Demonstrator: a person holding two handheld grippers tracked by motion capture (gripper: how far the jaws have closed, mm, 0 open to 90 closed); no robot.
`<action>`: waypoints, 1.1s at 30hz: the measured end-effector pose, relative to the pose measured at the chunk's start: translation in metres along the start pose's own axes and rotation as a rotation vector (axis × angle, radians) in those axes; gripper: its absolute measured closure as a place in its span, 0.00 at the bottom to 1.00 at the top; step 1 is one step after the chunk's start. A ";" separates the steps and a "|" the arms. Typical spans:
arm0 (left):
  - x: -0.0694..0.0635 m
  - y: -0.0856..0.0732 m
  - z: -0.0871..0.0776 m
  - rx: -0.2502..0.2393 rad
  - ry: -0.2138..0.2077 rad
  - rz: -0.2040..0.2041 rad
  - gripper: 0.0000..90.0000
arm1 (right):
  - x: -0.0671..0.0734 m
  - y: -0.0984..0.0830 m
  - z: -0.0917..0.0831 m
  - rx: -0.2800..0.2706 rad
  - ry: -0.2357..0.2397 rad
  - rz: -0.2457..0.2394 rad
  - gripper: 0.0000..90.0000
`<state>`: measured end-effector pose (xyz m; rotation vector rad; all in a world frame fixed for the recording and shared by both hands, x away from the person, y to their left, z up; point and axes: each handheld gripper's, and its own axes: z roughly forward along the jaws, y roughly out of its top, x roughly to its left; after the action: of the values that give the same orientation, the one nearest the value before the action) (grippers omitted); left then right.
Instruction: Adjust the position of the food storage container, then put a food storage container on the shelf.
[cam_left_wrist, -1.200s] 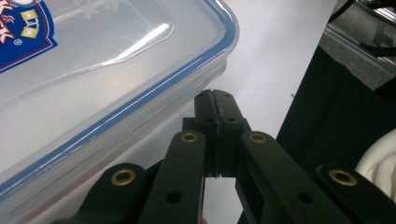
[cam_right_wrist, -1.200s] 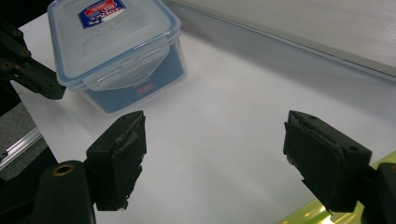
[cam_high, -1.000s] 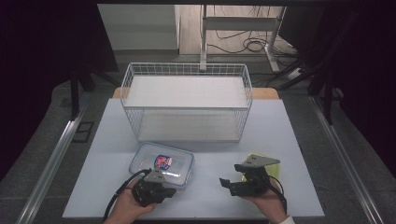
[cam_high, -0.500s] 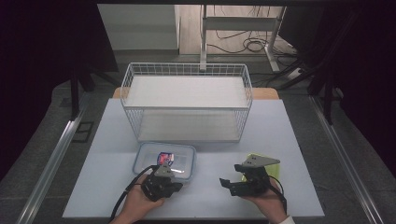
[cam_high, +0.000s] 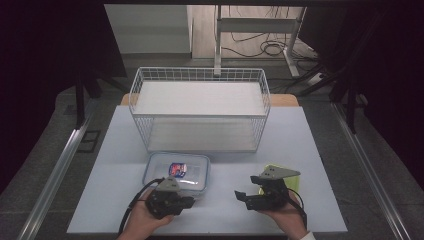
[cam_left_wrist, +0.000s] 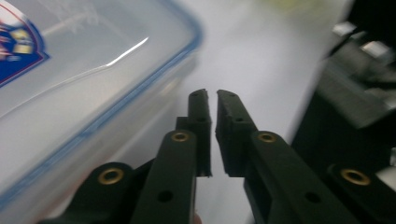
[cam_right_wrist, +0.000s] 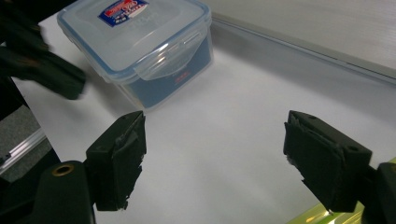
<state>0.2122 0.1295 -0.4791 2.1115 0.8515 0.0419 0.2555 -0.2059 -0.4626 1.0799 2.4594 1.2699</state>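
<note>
The clear lidded container (cam_high: 176, 171) sits on the white table (cam_high: 310, 150), near side of the wire basket (cam_high: 200, 112). The left gripper (cam_high: 187, 201) is at its near edge, jaws just parted by a sliver, nothing between them; its own view is blurred, the container cut off. The right gripper (cam_high: 241, 194), jaws spread wide and empty, partly hides a yellow-green object (cam_high: 287, 172).

Obstacles we record: wire basket (cam_high: 200, 112) spanning the table's (cam_high: 320, 150) far middle; lidded plastic box (cam_high: 177, 172) just before it, left of centre; yellow-green item (cam_high: 280, 172) at near right. Free passage we record: bare strip between box and yellow-green item; both table flanks beside the basket.
</note>
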 end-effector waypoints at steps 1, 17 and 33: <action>0.002 0.001 -0.017 -0.053 0.040 -0.033 0.74 | -0.001 0.000 -0.001 -0.008 0.003 0.008 0.23; 0.046 0.000 -0.057 -0.117 0.161 -0.230 0.25 | 0.012 0.015 0.003 -0.063 0.014 0.089 0.16; 0.079 -0.008 -0.068 -0.161 0.140 -0.318 0.19 | 0.029 0.033 0.018 -0.070 0.025 0.122 0.16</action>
<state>0.2465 0.2267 -0.4609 1.8190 1.2177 0.0882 0.2599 -0.1619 -0.4436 1.2194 2.3793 1.4016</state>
